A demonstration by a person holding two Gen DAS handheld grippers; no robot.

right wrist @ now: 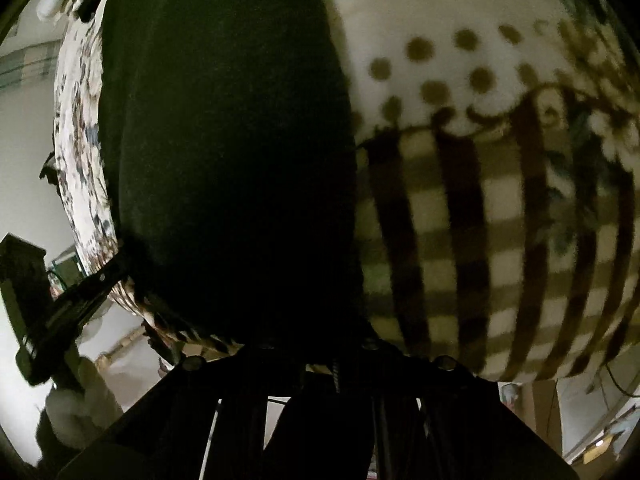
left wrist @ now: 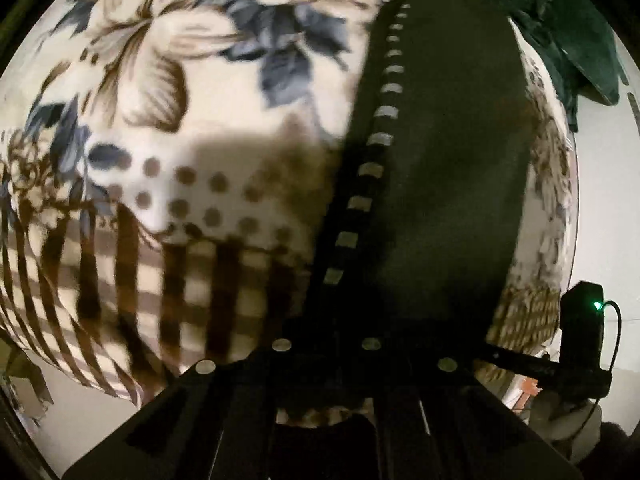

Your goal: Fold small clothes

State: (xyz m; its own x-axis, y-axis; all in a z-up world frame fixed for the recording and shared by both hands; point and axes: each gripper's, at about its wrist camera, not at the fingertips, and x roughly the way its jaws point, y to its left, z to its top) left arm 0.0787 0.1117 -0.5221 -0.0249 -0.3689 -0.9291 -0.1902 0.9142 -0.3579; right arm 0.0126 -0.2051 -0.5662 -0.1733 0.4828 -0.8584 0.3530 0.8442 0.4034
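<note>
A dark garment (left wrist: pixel 440 160) with a white dashed stripe (left wrist: pixel 376 140) down its left side lies lengthwise on a patterned blanket (left wrist: pixel 180 120). Its near end runs straight into my left gripper (left wrist: pixel 326 340), whose jaws are shut on the cloth. The fingers are lost in the dark fabric. In the right wrist view the same garment (right wrist: pixel 232 140) fills the left half. Its near edge meets my right gripper (right wrist: pixel 316 344), which is shut on it, fingertips hidden against the black cloth.
The blanket (right wrist: pixel 480 220) has flowers, dots and brown checks. A heap of dark green clothes (left wrist: pixel 568 20) lies at the far right. The right gripper's body (left wrist: pixel 580 320) shows a green light. The left gripper's body (right wrist: pixel 36 280) is held by a white-gloved hand (right wrist: pixel 80 392).
</note>
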